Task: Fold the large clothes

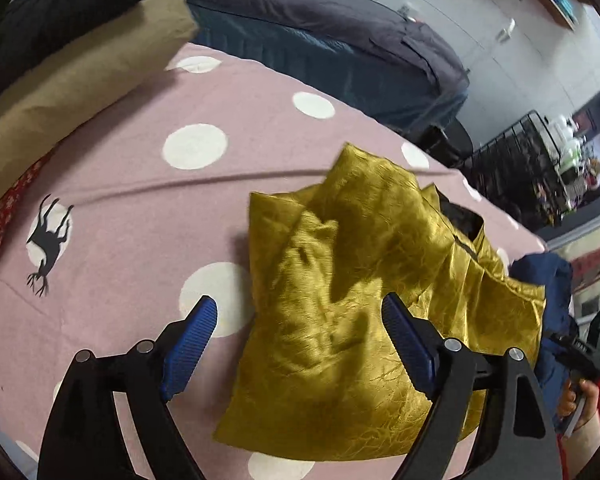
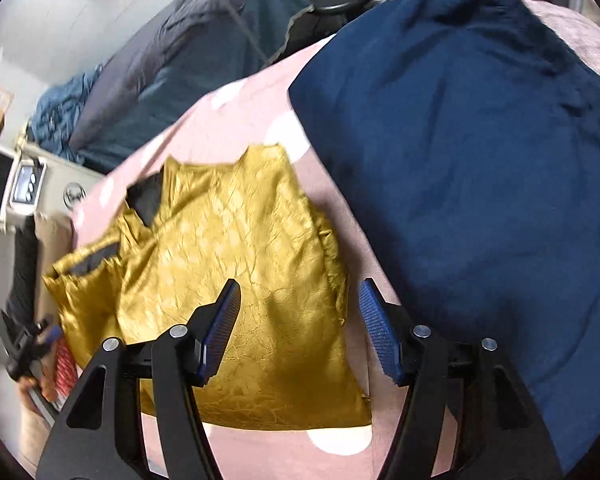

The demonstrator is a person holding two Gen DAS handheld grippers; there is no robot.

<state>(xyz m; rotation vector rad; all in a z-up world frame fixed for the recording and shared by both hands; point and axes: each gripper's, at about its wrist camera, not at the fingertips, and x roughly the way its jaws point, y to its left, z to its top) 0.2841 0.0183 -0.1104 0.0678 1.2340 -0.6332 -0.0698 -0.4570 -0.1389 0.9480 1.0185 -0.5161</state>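
A shiny mustard-gold garment with a black lining lies partly folded on a pink bed cover with white dots. It also shows in the right wrist view. My left gripper is open above the garment's near left edge and holds nothing. My right gripper is open above the garment's right edge and holds nothing. Both have blue ribbed pads. The right gripper also shows at the far right of the left wrist view.
A dark blue cloth pile lies right beside the gold garment. A tan folded fabric and a red patterned cloth lie at the left. A dark grey and teal bed stands behind. A black rack stands at the right.
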